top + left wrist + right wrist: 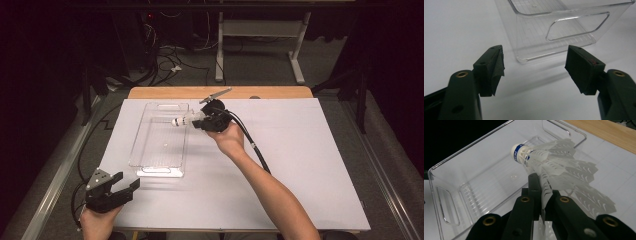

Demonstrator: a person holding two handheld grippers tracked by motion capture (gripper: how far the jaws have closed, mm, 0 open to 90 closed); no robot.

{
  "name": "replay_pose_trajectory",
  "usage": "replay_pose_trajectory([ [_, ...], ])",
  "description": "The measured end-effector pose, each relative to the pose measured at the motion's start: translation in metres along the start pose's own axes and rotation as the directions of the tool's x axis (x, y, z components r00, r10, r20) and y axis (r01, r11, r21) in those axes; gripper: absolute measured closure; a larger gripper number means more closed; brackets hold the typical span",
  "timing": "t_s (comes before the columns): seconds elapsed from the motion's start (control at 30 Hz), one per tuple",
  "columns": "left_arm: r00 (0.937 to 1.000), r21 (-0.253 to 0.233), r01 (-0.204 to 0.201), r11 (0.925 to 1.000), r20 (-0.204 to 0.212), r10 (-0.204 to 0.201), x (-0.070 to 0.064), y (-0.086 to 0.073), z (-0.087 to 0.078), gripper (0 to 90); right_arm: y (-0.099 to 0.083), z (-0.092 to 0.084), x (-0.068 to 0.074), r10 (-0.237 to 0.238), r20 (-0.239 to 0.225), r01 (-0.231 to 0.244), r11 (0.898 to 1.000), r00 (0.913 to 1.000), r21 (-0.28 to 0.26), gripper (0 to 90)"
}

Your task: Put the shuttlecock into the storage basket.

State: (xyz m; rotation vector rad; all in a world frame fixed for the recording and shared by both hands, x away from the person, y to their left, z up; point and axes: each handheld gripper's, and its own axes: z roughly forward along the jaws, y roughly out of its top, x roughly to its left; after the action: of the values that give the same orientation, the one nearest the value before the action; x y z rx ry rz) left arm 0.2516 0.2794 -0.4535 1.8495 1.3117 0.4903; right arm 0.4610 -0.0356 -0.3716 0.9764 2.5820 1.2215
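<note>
A white shuttlecock [541,160] with a blue band around its cork is pinched by its plastic skirt in my right gripper [542,192], whose jaws are shut on it. In the high view the right gripper [197,122] holds the shuttlecock [182,120] above the right rim of the clear plastic bin [145,150], cork pointing left. The bin [454,182] lies below the shuttlecock with nothing visible inside. My left gripper [122,186] rests at the table's near left corner, open with nothing between its fingers. Its jaws [534,67] face the near end wall of the bin [574,27].
White paper [300,165] covers the table; a strip of bare wood [270,92] shows at the far edge. The right gripper's cable [252,142] trails across the paper. Beyond the table stand a desk frame [295,50] and floor cables [170,60].
</note>
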Motion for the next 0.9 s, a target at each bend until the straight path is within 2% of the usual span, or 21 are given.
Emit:
replay_pose_trajectory([
  [0.23,1.0000,-0.001,-0.002,1.0000,0.001,0.002,0.000,0.000,0.000,32.4,0.008,0.016,0.006,-0.005,-0.012,0.005,1.000,0.9999,0.016,89.2],
  [0.9,1.0000,0.001,-0.006,1.0000,0.006,0.006,-0.001,0.000,0.001,32.5,0.028,0.043,0.025,-0.039,-0.027,0.040,0.997,0.9989,0.061,89.2],
])
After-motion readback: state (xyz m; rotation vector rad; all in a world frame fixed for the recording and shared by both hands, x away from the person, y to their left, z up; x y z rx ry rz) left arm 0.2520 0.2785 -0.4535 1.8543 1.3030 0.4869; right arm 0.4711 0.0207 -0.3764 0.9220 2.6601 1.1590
